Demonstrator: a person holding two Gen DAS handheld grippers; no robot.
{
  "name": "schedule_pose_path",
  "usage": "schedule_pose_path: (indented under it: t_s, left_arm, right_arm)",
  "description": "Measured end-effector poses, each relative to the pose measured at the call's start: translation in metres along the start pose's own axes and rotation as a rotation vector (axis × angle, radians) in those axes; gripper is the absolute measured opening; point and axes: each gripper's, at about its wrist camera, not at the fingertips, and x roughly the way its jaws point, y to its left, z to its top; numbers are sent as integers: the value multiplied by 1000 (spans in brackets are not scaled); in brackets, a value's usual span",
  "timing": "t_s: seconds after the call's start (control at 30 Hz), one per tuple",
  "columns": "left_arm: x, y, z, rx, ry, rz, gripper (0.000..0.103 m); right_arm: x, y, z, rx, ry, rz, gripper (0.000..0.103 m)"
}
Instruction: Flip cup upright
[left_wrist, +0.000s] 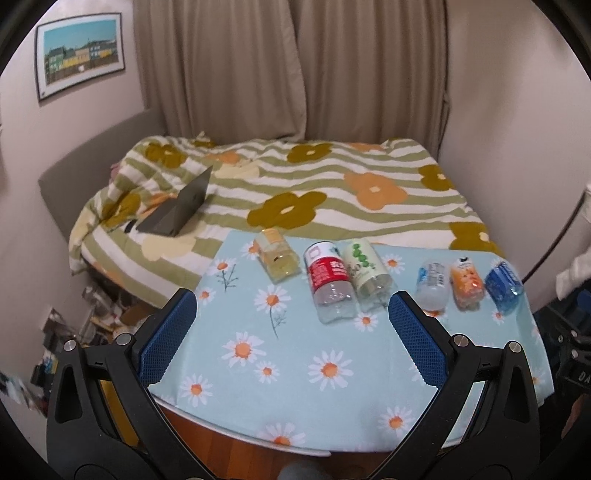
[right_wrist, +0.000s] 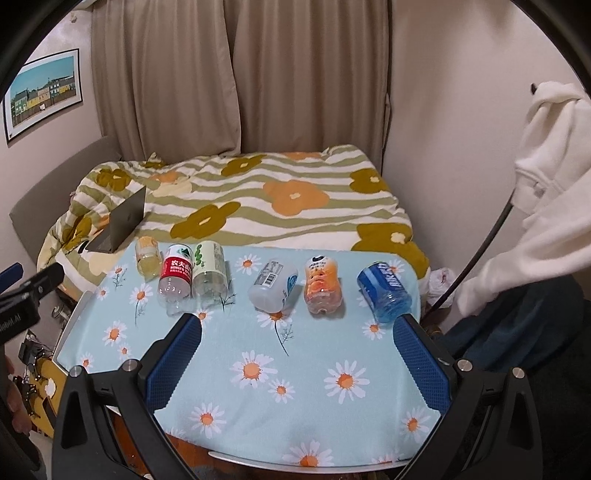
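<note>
Six bottles lie on their sides along the far edge of the table (right_wrist: 258, 424), nearest the bed (right_wrist: 295, 192), and none stands upright, so I'd say the job has not begun. No real cup shows; the bottles look cut short, open at the end facing us, so I take them for the cups. Taking the red bottle (right_wrist: 176, 275) as landmark: it touches the green bottle (right_wrist: 208, 271) on its right, and the yellow bottle (right_wrist: 147, 258) sits just to its left, slightly farther back. Well to its right comes a second group, spaced apart: the white bottle (right_wrist: 273, 284), the orange bottle (right_wrist: 321, 286) and, farthest out, the blue bottle (right_wrist: 384, 291) near the table's right edge. All are clear plastic with printed labels, light and apparently empty, likely to roll. The left gripper (left_wrist: 291, 336) hangs nearer us than the red bottle, tongs spread wide and holding nothing. The right gripper (right_wrist: 299, 354) hovers nearer us than the white and orange bottles, also wide and empty. Every flip is left to do.
</note>
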Motion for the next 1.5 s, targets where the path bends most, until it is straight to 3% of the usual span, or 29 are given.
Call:
schedule_pose_path:
  t_s: [0.47,0.8,1.07,1.27,1.5]
  left_arm:
    - [162,51,52,-62,188,0,103]
    - [273,50,63,-73,373,-20,103]
    - [323,48,56,-104,466,-29,103]
    - [338,49,47,-119,503,-40,101]
    - [344,52,38,-134,539,-65,73]
  right_arm:
    - [98,31,32,46,97,-27,103]
    - [160,42,45,87,160,-87,103]
    - [187,45,44,90,212,-130,103]
    - [196,48,42,84,235,-135,103]
    - [199,49,40,81,239,-139,103]
